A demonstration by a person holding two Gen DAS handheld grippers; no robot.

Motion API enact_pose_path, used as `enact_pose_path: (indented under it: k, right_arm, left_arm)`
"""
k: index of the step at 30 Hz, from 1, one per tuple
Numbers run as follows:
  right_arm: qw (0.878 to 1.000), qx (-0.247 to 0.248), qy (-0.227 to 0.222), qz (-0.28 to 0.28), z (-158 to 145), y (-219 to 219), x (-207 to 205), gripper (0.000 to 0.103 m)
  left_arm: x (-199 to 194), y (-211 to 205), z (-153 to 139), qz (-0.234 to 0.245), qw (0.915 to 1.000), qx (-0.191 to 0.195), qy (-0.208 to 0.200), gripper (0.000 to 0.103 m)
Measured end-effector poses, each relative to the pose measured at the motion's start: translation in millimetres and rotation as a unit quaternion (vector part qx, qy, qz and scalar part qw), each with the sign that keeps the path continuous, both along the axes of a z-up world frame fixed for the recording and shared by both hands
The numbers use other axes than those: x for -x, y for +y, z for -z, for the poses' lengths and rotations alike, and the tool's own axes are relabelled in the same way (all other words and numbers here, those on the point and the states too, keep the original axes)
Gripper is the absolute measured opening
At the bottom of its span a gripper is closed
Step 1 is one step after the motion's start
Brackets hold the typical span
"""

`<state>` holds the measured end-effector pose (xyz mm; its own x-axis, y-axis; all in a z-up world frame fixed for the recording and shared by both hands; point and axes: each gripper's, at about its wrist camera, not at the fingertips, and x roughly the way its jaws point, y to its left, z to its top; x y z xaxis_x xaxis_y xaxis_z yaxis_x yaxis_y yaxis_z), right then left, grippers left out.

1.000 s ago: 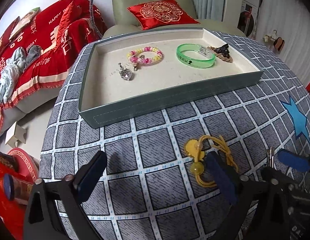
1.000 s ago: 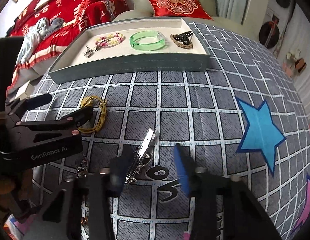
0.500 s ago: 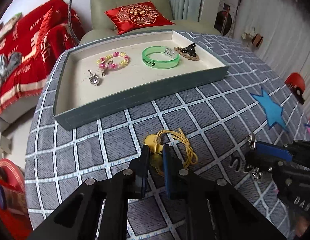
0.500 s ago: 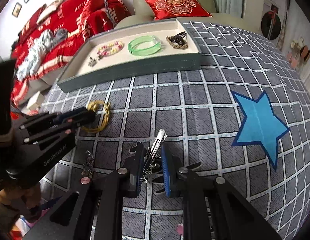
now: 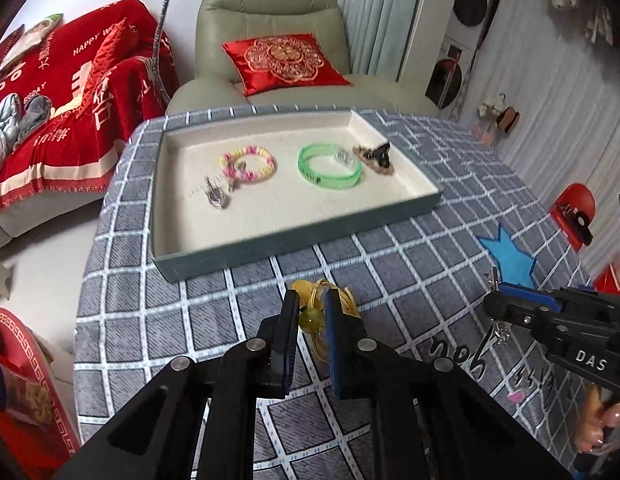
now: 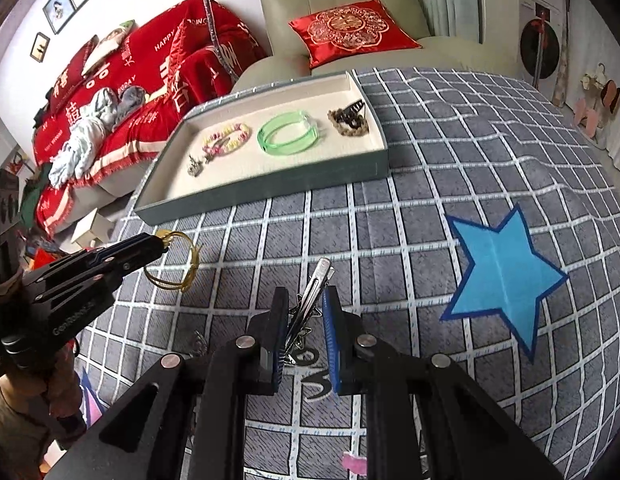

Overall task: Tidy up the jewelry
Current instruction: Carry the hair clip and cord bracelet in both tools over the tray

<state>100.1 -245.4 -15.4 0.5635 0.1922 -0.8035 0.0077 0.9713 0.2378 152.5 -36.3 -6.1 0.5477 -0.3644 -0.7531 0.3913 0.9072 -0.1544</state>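
My left gripper (image 5: 311, 300) is shut on a yellow cord bracelet (image 5: 310, 318) with a round amber bead, held above the grey checked tablecloth; it also shows in the right wrist view (image 6: 172, 264). My right gripper (image 6: 305, 296) is shut on a silver hair clip (image 6: 310, 294) with a dangling charm, lifted off the cloth. The grey tray (image 5: 294, 242) with a cream lining lies ahead. It holds a pink-yellow bead bracelet (image 5: 248, 162), a green bangle (image 5: 328, 166), a silver pendant (image 5: 216, 196) and a dark hair claw (image 5: 376, 156).
A blue star patch (image 6: 502, 276) lies on the cloth at the right. A green armchair with a red cushion (image 5: 284, 60) stands behind the table. A sofa with a red blanket (image 5: 62, 92) is at the left. The table's left edge drops to the floor.
Both grippers went from open to shut, the left on the yellow cord bracelet, the right on the silver hair clip. Both have since lifted their pieces and moved toward the tray.
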Motion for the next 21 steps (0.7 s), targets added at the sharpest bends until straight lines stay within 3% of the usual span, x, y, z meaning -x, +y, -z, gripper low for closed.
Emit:
enact_pose_path:
  k: [10, 21]
  right_arm:
    - [0.999, -0.004, -0.029, -0.014, -33.0, -2.8, -32.1, 0.019]
    - [1.000, 0.004, -0.025, -0.018, -49.0, -3.3, -113.4, 0.019]
  left_arm:
    - [-34.5, 17.6, -39.5, -0.032, 0.9987, 0.025, -0.030, 0.029]
    - [-101.2, 9.4, -66.8, -0.046, 0.9977, 0.030, -0.040, 0.029]
